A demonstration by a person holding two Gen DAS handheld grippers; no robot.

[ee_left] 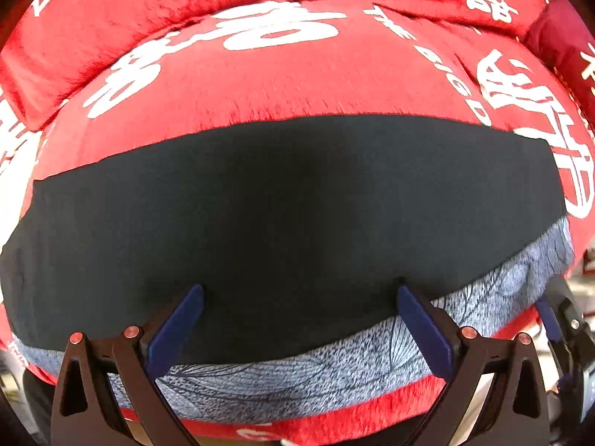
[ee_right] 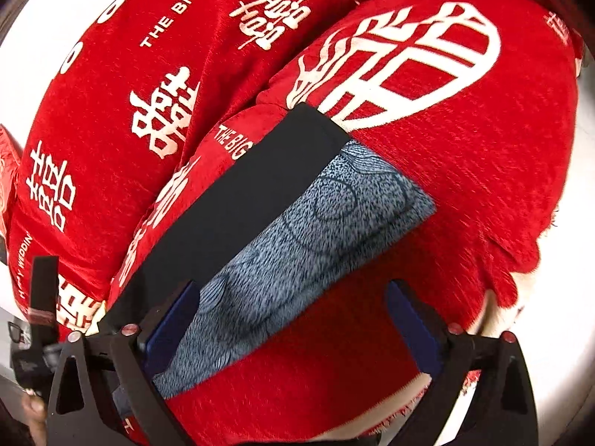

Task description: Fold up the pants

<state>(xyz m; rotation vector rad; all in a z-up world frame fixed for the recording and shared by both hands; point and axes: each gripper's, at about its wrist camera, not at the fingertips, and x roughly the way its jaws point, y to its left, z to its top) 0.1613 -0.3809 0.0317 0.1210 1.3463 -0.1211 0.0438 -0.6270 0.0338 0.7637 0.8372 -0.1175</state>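
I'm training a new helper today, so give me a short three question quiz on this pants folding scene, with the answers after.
1. True or false: the left gripper is shut on the pants.
2. What lies directly under the pants? A) a bare wooden table B) a red blanket with white characters C) a green towel
3. Fill in: along the near edge of the dark fabric shows a band of ____ patterned fabric.

Key
1. False. The left gripper is open above the pants, and the right gripper is open too.
2. B, the red blanket.
3. Blue-grey; the patterned band runs beside the dark part.
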